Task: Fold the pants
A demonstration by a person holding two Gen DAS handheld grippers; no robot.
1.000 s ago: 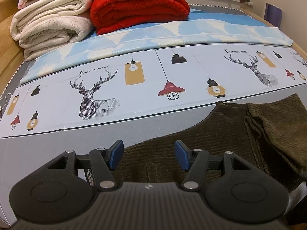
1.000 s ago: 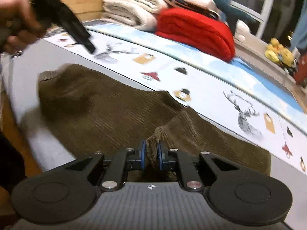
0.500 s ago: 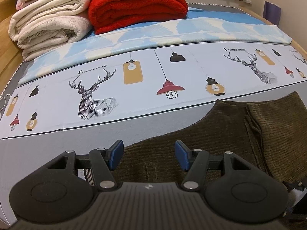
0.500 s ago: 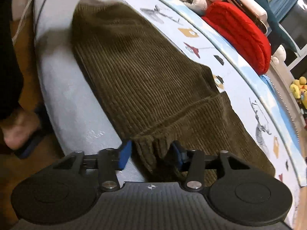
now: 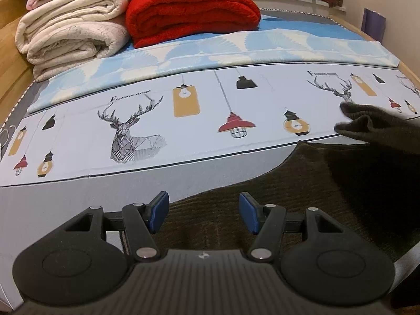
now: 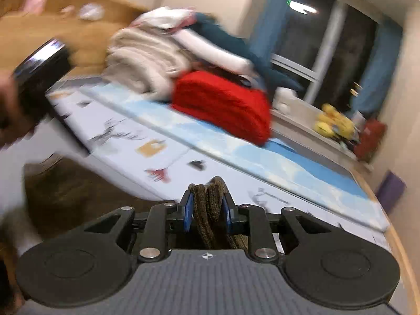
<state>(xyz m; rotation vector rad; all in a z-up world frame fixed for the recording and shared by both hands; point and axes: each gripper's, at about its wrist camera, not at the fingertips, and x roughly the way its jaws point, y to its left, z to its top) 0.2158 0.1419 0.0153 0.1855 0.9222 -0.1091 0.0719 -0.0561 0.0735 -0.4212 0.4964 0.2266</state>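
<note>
Brown corduroy pants (image 5: 302, 191) lie on the bed, their waist end under my left gripper (image 5: 203, 211), which is open and empty just above the cloth. A lifted fold of the pants (image 5: 372, 126) hangs in the air at the right of the left wrist view. My right gripper (image 6: 207, 207) is shut on a bunched end of the pants (image 6: 210, 202) and holds it above the bed. The rest of the pants (image 6: 68, 183) lies low at the left of the blurred right wrist view, below the left gripper's body (image 6: 42, 78).
The bed sheet (image 5: 157, 120) has deer and lamp prints. Folded cream blankets (image 5: 71, 39) and a red blanket (image 5: 191, 13) are stacked at the head of the bed. A wooden bed frame (image 5: 10, 60) runs on the left. Plush toys (image 6: 336, 126) sit on a ledge.
My right gripper closed on the pants' end and lifted it up and over toward the waist. The left gripper stayed open in place.
</note>
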